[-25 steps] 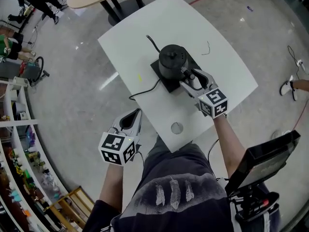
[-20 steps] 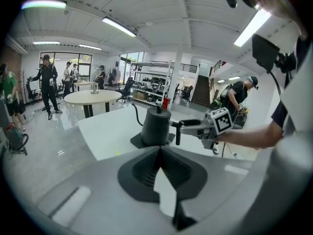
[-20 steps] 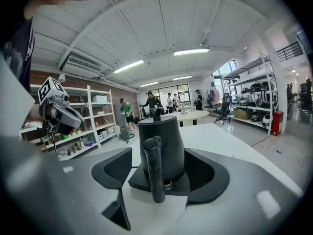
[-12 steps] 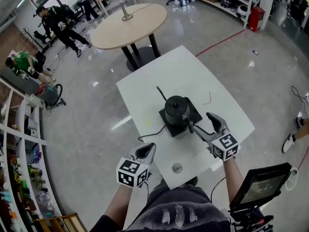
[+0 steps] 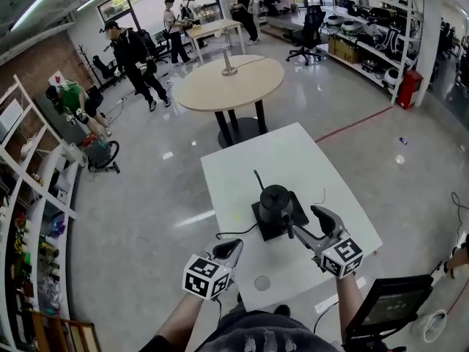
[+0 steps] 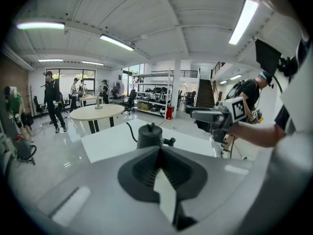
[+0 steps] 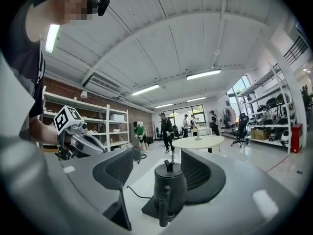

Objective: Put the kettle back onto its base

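Since a second ago we have drawn our right gripper [image 5: 306, 221] back from the handle of the black kettle [image 5: 274, 200]. Its jaws have just swung wide and then eased in a touch, and they stand apart with nothing pressed between them. On the white table [image 5: 242, 160] the kettle stands upright on its square black base [image 5: 272, 228], and off the near edge our left gripper [image 5: 230, 248] hangs with jaws together and empty.
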A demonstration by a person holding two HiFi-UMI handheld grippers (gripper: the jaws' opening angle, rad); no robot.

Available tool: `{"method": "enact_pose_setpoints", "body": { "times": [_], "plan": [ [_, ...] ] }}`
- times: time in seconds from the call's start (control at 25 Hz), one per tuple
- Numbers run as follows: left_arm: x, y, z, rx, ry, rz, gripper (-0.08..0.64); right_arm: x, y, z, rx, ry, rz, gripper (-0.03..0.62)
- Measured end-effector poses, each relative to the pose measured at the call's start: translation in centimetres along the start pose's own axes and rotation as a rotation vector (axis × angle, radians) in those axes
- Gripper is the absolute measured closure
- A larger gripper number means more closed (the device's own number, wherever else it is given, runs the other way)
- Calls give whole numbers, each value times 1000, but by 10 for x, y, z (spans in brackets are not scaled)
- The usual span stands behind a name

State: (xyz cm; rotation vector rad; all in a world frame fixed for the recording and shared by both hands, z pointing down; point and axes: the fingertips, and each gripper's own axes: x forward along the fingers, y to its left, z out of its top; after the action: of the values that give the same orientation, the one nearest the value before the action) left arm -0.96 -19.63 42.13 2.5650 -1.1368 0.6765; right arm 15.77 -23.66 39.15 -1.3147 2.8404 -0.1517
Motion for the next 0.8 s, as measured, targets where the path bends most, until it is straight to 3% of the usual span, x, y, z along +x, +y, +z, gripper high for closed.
{"method": "enact_pose_setpoints", "body": {
  "times": [0.16, 0.28, 0.32, 0.36, 0.4, 0.48, 0.6, 0.8],
  "plan": [
    [-16, -1, -6, -23, -15, 49, 560, 8, 17, 7, -5, -16, 64, 298],
    [-34, 1, -17, -49, -22, 99, 560, 9, 32, 3, 0, -5, 113, 352],
    [-41, 1, -20, -56, -25, 116, 560, 10, 37, 0, 1, 6, 124, 408],
    [-47, 2, -23, -62, -28, 130, 560, 12, 41, -2, 0, 20, 131, 559],
    [-53, 3, -24, -68, -30, 141, 560, 16, 44, -4, -2, 32, 134, 591],
    [-63, 8, -26, -78, -30, 158, 560, 26, 51, -3, -4, 50, 137, 591],
    [-75, 18, -33, -102, -26, 176, 560, 39, 76, -4, 25, 70, 208, 591],
    [-87, 29, -36, -125, -68, 158, 560, 50, 109, -2, 4, 98, 264, 591]
  ]
}}
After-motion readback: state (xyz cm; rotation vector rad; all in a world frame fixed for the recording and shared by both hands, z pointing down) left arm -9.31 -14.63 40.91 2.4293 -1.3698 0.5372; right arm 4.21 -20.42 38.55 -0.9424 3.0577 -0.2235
